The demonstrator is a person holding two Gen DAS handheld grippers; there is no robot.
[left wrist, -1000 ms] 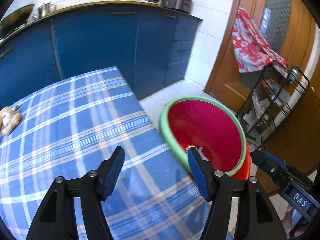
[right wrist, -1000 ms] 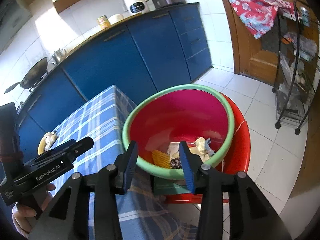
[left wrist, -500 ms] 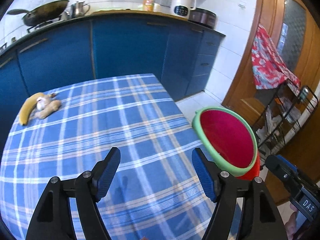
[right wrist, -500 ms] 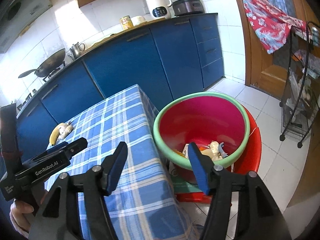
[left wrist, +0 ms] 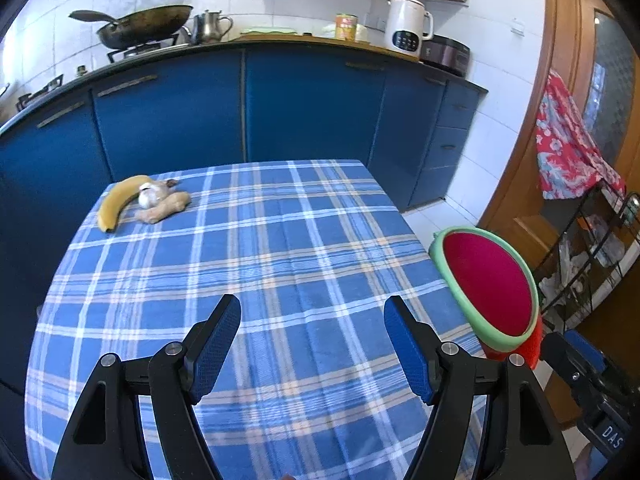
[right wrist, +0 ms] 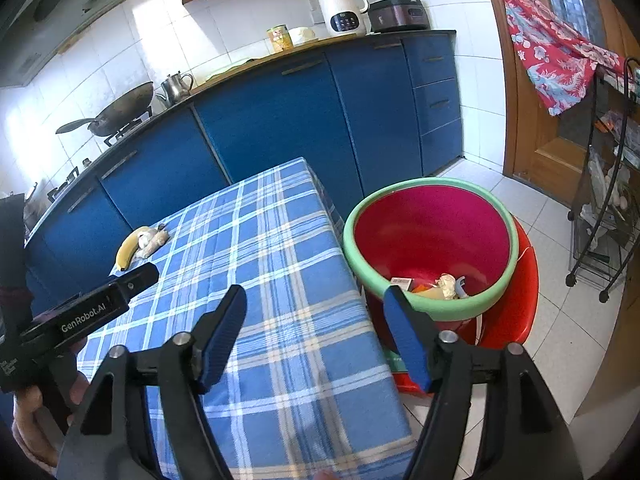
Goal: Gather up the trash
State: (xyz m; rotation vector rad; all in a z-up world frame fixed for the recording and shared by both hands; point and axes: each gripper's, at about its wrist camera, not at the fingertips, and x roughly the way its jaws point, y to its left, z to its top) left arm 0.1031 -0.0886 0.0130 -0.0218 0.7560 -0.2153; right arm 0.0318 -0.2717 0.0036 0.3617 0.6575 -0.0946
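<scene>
A red bin with a green rim [right wrist: 430, 240] stands on the floor to the right of the table and holds several scraps of trash [right wrist: 436, 282]; it also shows in the left wrist view [left wrist: 490, 286]. My left gripper [left wrist: 312, 344] is open and empty above the near part of the blue plaid tablecloth [left wrist: 260, 260]. My right gripper [right wrist: 316, 332] is open and empty over the table's right edge, near the bin. A banana [left wrist: 118, 200], a garlic bulb [left wrist: 148, 198] and a piece of ginger [left wrist: 164, 210] lie together at the far left corner of the table.
Blue kitchen cabinets [left wrist: 240, 104] run behind the table, with a wok [left wrist: 140, 30], kettle and appliances on the counter. A black wire rack [right wrist: 608, 200] and a wooden door [left wrist: 580, 100] stand at the right. White floor tiles [right wrist: 560, 320] lie around the bin.
Both grippers have pulled back and up from the bin. The right gripper's jaws have spread wider. The far table corner with the banana has come into view.
</scene>
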